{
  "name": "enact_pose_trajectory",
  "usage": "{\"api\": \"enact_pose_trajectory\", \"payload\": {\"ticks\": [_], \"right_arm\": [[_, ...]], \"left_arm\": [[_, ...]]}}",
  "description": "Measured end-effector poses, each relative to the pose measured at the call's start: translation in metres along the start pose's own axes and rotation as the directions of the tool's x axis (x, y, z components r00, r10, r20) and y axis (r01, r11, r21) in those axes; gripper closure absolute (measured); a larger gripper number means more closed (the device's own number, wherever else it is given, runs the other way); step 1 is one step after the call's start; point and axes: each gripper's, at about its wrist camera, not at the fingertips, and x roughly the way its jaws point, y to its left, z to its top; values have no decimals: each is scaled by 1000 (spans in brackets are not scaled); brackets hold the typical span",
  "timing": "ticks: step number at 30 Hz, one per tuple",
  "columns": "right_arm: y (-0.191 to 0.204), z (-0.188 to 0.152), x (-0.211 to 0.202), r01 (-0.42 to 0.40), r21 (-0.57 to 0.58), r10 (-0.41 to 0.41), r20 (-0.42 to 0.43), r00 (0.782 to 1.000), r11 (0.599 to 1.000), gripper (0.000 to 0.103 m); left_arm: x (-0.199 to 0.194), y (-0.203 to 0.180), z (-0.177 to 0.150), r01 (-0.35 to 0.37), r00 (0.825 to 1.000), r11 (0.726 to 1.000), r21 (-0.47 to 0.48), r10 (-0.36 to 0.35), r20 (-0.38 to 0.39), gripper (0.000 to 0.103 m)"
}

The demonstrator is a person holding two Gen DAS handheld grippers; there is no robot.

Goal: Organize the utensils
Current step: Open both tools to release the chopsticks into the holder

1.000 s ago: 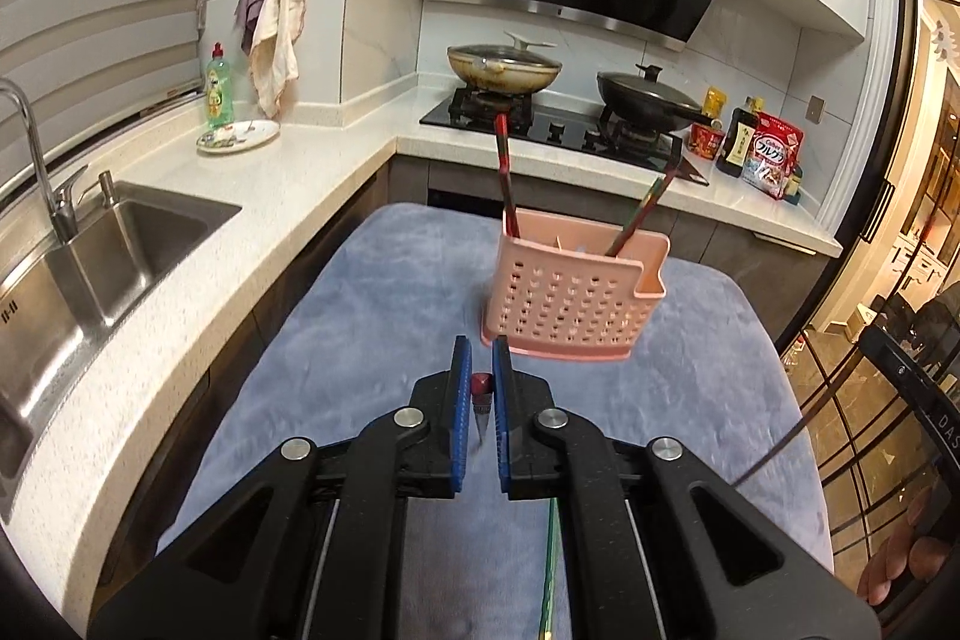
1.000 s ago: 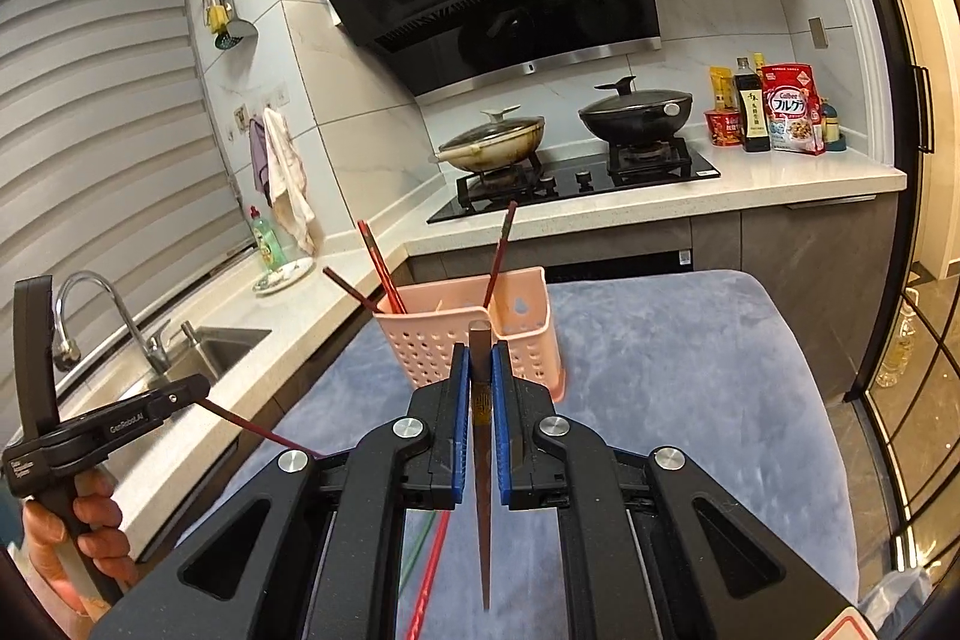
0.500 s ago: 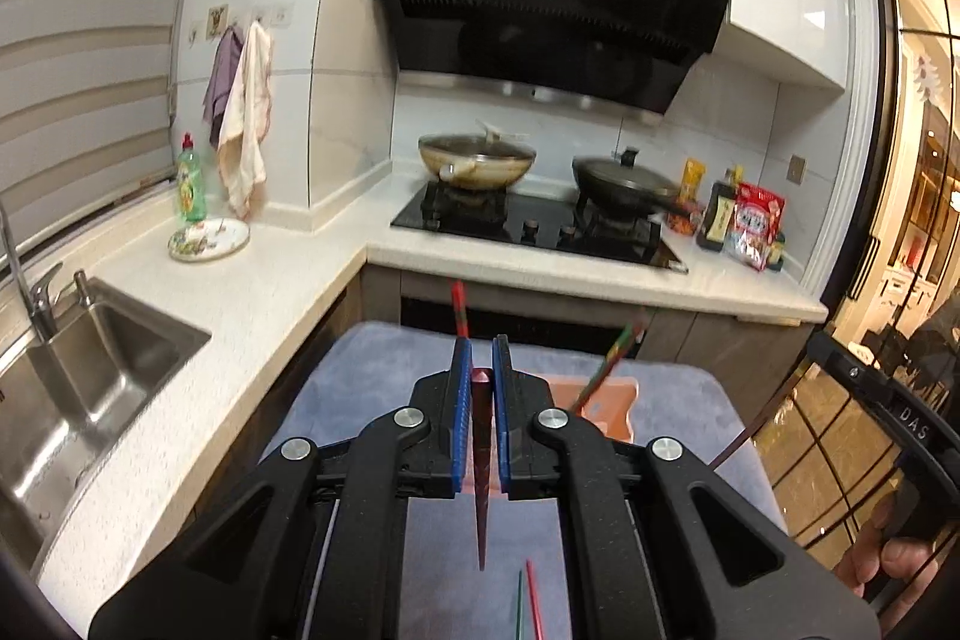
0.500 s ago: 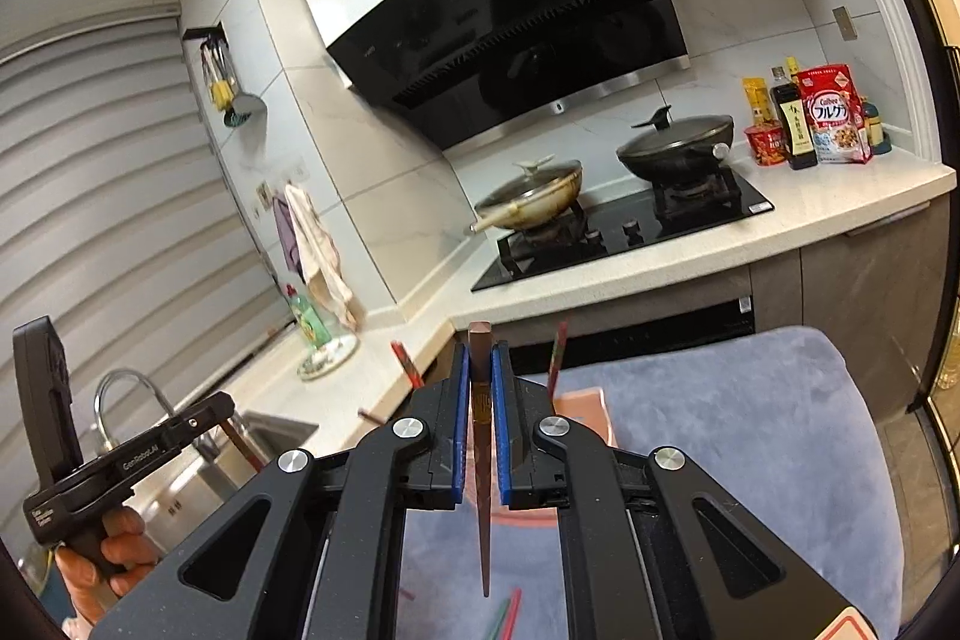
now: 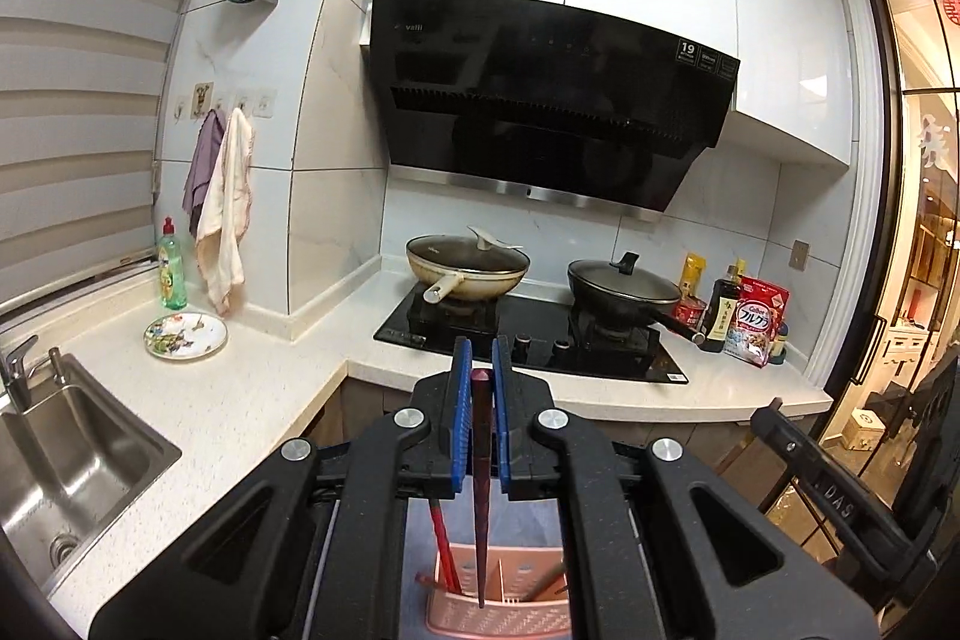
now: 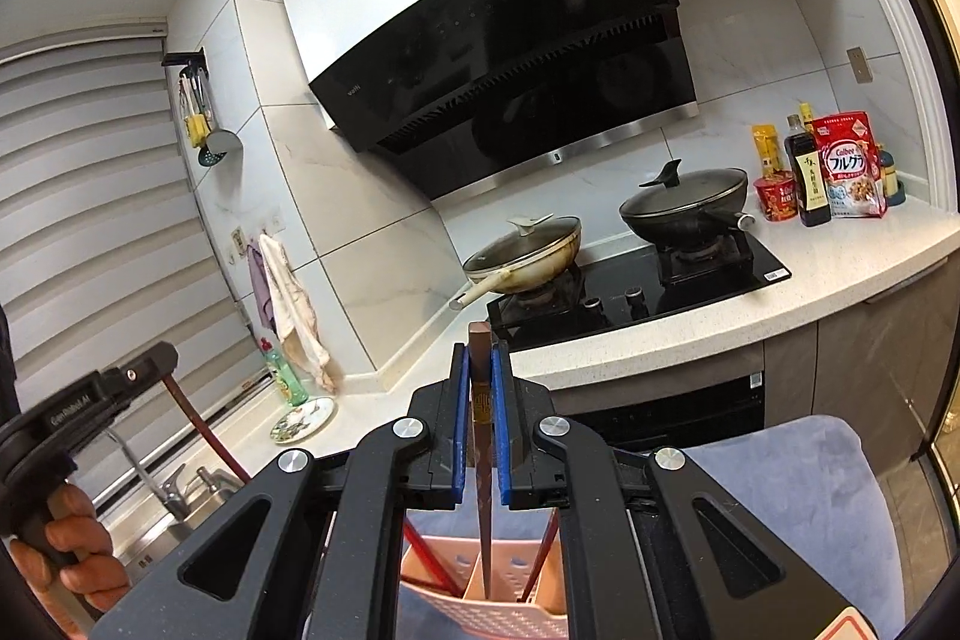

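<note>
My left gripper (image 5: 479, 361) is shut on a dark red chopstick (image 5: 480, 490) that hangs point down over the pink perforated utensil holder (image 5: 498, 622). My right gripper (image 6: 480, 358) is shut on a brown chopstick (image 6: 483, 460) whose tip reaches into the same pink holder (image 6: 480, 616). Red chopsticks (image 5: 443, 550) stand in the holder and show in the right wrist view (image 6: 423, 553) too. The left gripper with its chopstick shows at the left edge of the right wrist view (image 6: 120, 388).
The holder stands on a grey-blue cloth (image 6: 798, 490). Behind are a white counter (image 5: 228, 400), a steel sink (image 5: 66, 466), a black hob (image 5: 540, 340) with two lidded pans, a plate (image 5: 186, 335), a soap bottle (image 5: 171, 268) and food packets (image 5: 753, 322).
Both grippers have risen and tilted up, each with its chopstick held upright. The holder has dropped from mid view to the bottom edge, under the chopstick tips.
</note>
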Motion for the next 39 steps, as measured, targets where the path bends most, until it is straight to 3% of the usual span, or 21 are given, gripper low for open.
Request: {"api": "enact_pose_trajectory", "payload": {"ticks": [5, 10, 24, 26, 28, 33, 39], "right_arm": [[-3, -16, 23, 11, -11, -11, -38, 999, 1000, 96], [-9, -42, 38, 16, -15, -17, -95, 995, 1000, 96], [-11, -78, 54, 46, -40, -52, -173, 983, 998, 93], [-12, -76, 51, 47, -35, -53, -172, 984, 998, 89], [-13, -73, 46, 45, -28, -49, -167, 985, 999, 89], [-11, -68, 27, 42, -25, -45, -148, 988, 999, 89], [-9, -70, -3, 34, -32, -38, -142, 989, 999, 86]], "left_arm": [[27, 2, -12, -5, 1000, 1000, -5, 5, -18, 96], [50, 12, -41, -10, 996, 1000, -26, 8, -83, 96], [67, 21, -87, -22, 982, 1000, -20, 18, -186, 95], [64, 22, -88, -32, 981, 999, -19, 28, -193, 86], [60, 24, -89, -40, 980, 999, -22, 35, -195, 71], [44, 24, -87, -53, 982, 998, -20, 49, -181, 53], [20, 18, -88, -70, 984, 998, 4, 69, -162, 41]]}}
